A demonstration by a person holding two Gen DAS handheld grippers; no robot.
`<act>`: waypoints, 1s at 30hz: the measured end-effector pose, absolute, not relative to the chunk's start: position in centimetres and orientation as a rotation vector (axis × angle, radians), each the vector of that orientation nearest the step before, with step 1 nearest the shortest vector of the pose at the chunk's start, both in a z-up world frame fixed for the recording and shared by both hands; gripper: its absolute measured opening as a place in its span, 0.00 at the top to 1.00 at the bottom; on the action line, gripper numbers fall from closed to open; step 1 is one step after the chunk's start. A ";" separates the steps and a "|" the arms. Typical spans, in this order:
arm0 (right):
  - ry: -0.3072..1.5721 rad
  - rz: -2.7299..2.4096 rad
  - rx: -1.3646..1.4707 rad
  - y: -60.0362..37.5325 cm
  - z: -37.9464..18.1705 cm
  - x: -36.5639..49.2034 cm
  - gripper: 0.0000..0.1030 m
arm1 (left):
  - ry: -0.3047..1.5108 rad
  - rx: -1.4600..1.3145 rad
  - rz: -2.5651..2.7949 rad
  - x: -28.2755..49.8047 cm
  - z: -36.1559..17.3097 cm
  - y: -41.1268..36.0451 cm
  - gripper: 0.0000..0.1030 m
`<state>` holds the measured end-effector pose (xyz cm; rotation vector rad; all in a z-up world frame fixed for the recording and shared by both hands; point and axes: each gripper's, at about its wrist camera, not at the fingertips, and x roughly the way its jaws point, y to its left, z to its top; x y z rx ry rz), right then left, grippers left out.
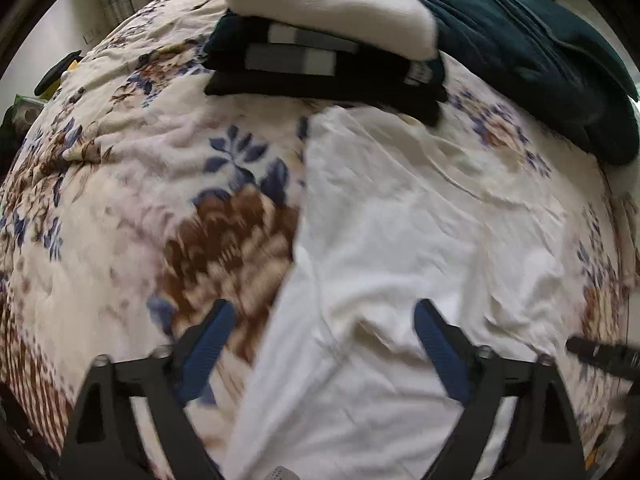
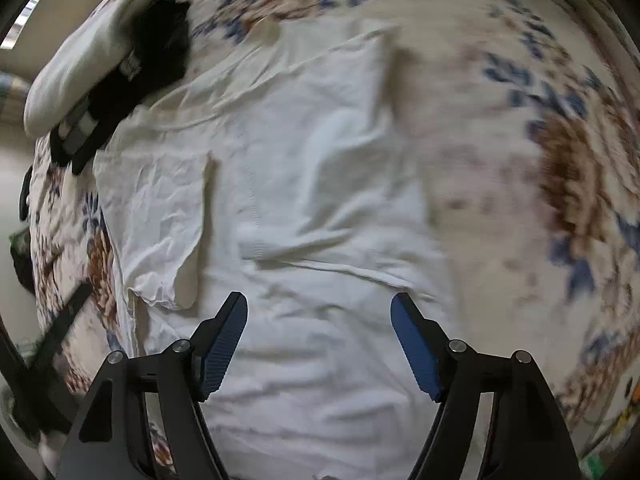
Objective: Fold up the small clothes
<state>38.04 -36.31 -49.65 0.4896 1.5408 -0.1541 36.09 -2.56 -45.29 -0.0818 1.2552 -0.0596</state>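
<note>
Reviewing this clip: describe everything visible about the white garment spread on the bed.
The white garment is thin, wrinkled cloth, seemingly a small shirt, lying flat and unfolded on the floral bedspread. A short sleeve shows at one side. Its far edge touches the stack of folded clothes. Both open grippers hover over it, gripping nothing.

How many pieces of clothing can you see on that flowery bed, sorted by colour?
White: 1, the white garment spread flat.
Cream: 1, the folded cream garment on top of the stack.
Black: 1 at least, the folded black clothes beneath it; layers are too blurred to separate.
Dark teal: 1, the dark teal garment beside the stack.
Total: 4 at least.
</note>
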 end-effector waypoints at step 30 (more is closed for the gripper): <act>1.496 0.321 0.421 -51.5 -55.4 48.0 0.21 | 1.535 -0.154 0.035 12.6 -53.8 -33.1 0.05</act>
